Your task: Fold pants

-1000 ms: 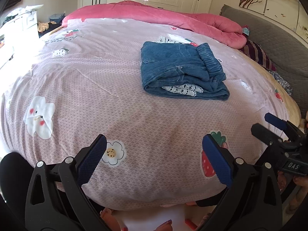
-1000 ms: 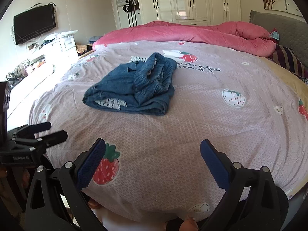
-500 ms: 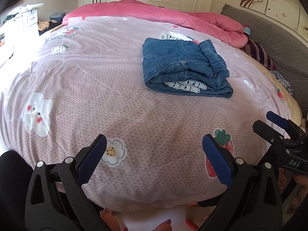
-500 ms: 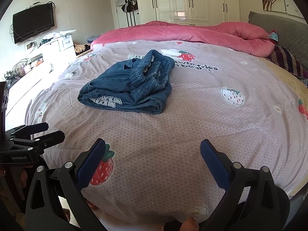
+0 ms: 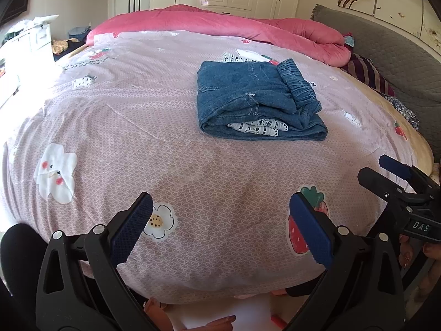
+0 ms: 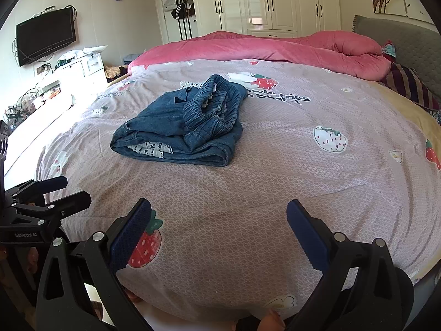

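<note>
The blue denim pants [image 5: 256, 102] lie folded in a compact stack on the pink printed bedspread [image 5: 137, 127], with white lace trim showing at the near edge. They also show in the right wrist view [image 6: 187, 124], elastic waistband on top. My left gripper [image 5: 220, 226] is open and empty, held over the near edge of the bed, well short of the pants. My right gripper [image 6: 219, 231] is open and empty, also at the near edge. Each gripper shows at the side of the other's view, the right gripper [image 5: 386, 176] and the left gripper [image 6: 66, 190].
A rolled pink duvet [image 5: 220, 24] lies along the far side of the bed. A grey headboard [image 5: 399, 63] and striped pillow [image 5: 369, 71] are at the right. White wardrobes [image 6: 270, 0], a wall TV [image 6: 45, 35] and a white dresser [image 6: 82, 69] stand beyond.
Both grippers have drifted slightly nearer the bed, so the pants look a little larger and lower in the views. The pants lie as before and both grippers stay open.
</note>
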